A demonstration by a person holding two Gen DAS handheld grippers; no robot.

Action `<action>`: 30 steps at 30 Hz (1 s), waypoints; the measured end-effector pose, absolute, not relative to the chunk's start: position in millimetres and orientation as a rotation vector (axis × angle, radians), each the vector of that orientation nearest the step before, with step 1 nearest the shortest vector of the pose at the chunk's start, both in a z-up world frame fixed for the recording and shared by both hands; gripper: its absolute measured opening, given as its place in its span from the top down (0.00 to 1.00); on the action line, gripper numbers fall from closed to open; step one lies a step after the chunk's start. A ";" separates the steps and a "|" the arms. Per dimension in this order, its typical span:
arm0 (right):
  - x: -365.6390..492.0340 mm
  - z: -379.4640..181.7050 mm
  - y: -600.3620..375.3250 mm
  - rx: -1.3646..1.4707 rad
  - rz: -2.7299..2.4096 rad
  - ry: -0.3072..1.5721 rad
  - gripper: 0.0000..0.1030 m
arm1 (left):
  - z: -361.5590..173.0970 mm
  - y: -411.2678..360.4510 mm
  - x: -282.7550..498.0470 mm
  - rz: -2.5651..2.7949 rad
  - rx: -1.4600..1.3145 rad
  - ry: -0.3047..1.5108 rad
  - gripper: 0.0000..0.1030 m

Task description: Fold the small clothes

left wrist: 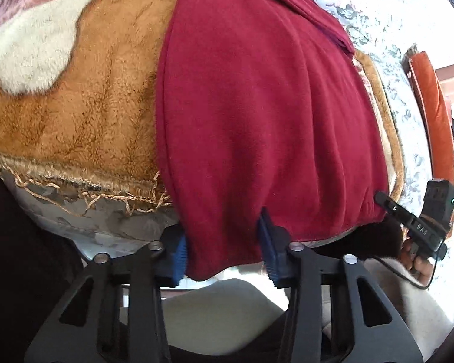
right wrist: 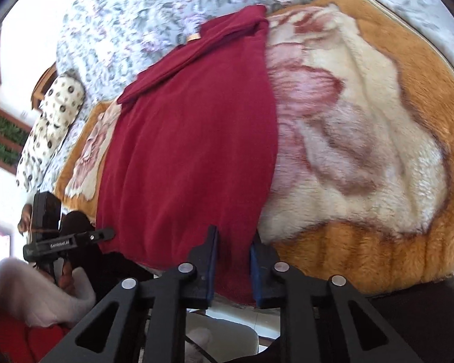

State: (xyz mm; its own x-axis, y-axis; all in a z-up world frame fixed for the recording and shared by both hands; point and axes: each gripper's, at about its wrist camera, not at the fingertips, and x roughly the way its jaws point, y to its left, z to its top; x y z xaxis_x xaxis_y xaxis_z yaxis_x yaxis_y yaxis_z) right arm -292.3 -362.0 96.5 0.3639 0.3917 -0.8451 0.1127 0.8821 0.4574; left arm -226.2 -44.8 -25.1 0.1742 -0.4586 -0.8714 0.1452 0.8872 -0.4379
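A dark red fleece garment (left wrist: pixel 257 106) lies spread along a plush blanket on a bed, its near hem hanging over the bed's edge; it also shows in the right wrist view (right wrist: pixel 190 139). My left gripper (left wrist: pixel 224 251) has the hem's left corner between its blue pads (left wrist: pixel 268 242), which stand fairly wide apart. My right gripper (right wrist: pixel 233 266) is shut on the hem's right corner. Each gripper appears in the other's view, the right gripper (left wrist: pixel 387 201) and the left gripper (right wrist: pixel 106 233), at the hem's opposite end.
The garment rests on an orange, cream and pink plush blanket (left wrist: pixel 75 106) over a floral bedspread (right wrist: pixel 130 15). A dotted pillow (right wrist: pixel 51 121) lies at the far left. An orange cushion (left wrist: pixel 432 115) stands at the far right.
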 end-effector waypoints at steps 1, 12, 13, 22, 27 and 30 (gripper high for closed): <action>-291.5 96.7 -360.6 0.480 0.198 1.196 0.89 | -22.4 -45.2 -228.0 -0.435 -0.264 1.326 0.74; -261.4 141.7 -366.8 0.642 0.367 1.002 0.91 | 34.2 -25.9 -218.9 -0.532 -0.306 1.221 0.91; -255.6 147.4 -367.3 0.646 0.369 0.979 0.91 | 40.4 -23.1 -212.1 -0.543 -0.324 1.207 0.91; -178.2 192.2 -378.0 0.622 0.376 0.836 0.92 | 84.3 -9.9 -131.1 -0.489 -0.334 1.035 0.91; -109.9 187.5 -393.1 0.632 0.320 0.826 0.92 | 101.4 -10.5 -61.7 -0.414 -0.334 0.947 0.91; -66.5 183.1 -397.5 0.599 0.276 0.817 0.92 | 111.0 -12.7 -13.8 -0.369 -0.320 0.911 0.92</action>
